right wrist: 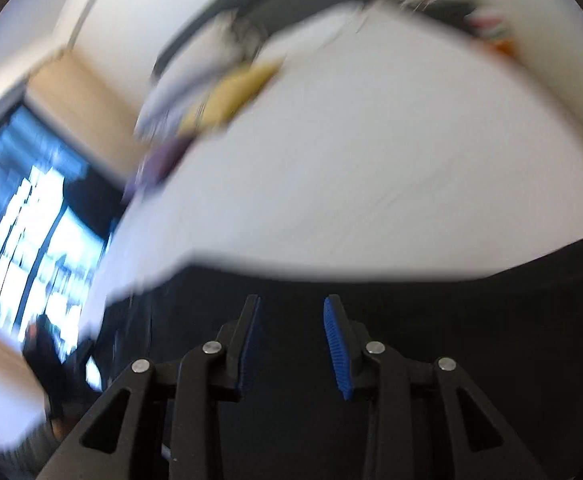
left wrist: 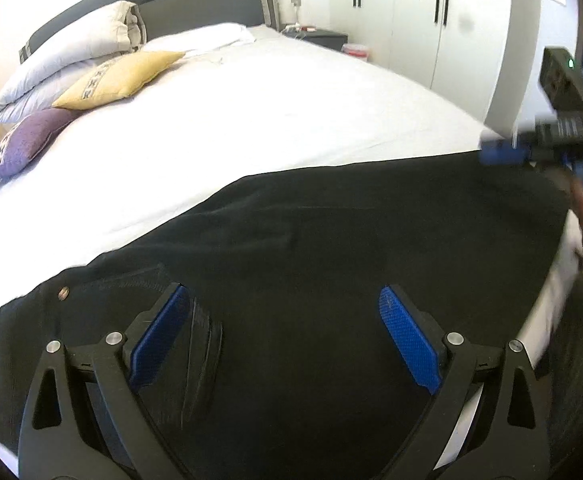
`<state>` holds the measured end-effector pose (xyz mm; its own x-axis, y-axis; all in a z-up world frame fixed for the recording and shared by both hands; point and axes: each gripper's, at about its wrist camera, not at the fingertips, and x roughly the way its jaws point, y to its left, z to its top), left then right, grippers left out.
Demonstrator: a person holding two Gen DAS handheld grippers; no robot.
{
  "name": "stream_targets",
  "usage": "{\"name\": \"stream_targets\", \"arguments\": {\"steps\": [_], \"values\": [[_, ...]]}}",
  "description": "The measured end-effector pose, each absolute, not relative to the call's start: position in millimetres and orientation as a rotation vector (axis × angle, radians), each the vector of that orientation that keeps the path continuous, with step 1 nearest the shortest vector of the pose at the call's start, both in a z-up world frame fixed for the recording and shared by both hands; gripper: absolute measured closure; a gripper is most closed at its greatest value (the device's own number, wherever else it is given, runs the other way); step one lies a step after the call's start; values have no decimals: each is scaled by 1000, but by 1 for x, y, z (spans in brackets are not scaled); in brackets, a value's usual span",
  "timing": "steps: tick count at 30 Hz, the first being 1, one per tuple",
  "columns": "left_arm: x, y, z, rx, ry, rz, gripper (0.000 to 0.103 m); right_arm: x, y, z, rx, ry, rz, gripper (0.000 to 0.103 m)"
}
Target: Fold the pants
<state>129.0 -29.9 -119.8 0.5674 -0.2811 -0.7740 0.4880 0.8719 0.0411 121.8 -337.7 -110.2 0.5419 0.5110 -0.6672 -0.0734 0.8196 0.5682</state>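
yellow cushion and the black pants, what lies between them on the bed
Only bare white bedsheet. The left wrist view shows nothing resting on the stretch from the yellow cushion down to the far edge of the black pants.

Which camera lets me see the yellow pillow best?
The left wrist view shows it best: the yellow pillow is sharp there, lying on the white bed between a purple pillow and folded bedding. In the right wrist view it is only a yellowish smear.
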Motion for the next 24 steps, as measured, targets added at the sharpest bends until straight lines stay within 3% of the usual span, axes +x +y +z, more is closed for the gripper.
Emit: {"name": "stream_targets", "arguments": {"steps": [1, 2, 5, 10, 15, 17, 19, 24], "values": [[140, -31, -131, 268, 893, -443, 6, 131, -332, -127, 524, 992, 353, 73], [147, -30, -142, 268, 931, -432, 6, 138, -340, -148, 556, 1038, 288, 103], [150, -20, -159, 254, 962, -416, 6, 134, -395, -167, 759, 961, 233, 103], [135, 4, -154, 214, 944, -415, 6, 88, -483, -150, 742, 862, -165, 103], [126, 34, -121, 156, 844, -390, 6, 92, -410, -91, 586, 874, 25, 97], [129, 50, -115, 141, 821, -343, 6, 118, -345, -75, 591, 894, 295, 75], [138, 68, -115, 118, 824, -284, 6, 146, -261, -72, 580, 949, 555, 67], [157, 104, -139, 93, 935, -144, 6, 205, -75, -121, 424, 1222, 797, 67]]}}
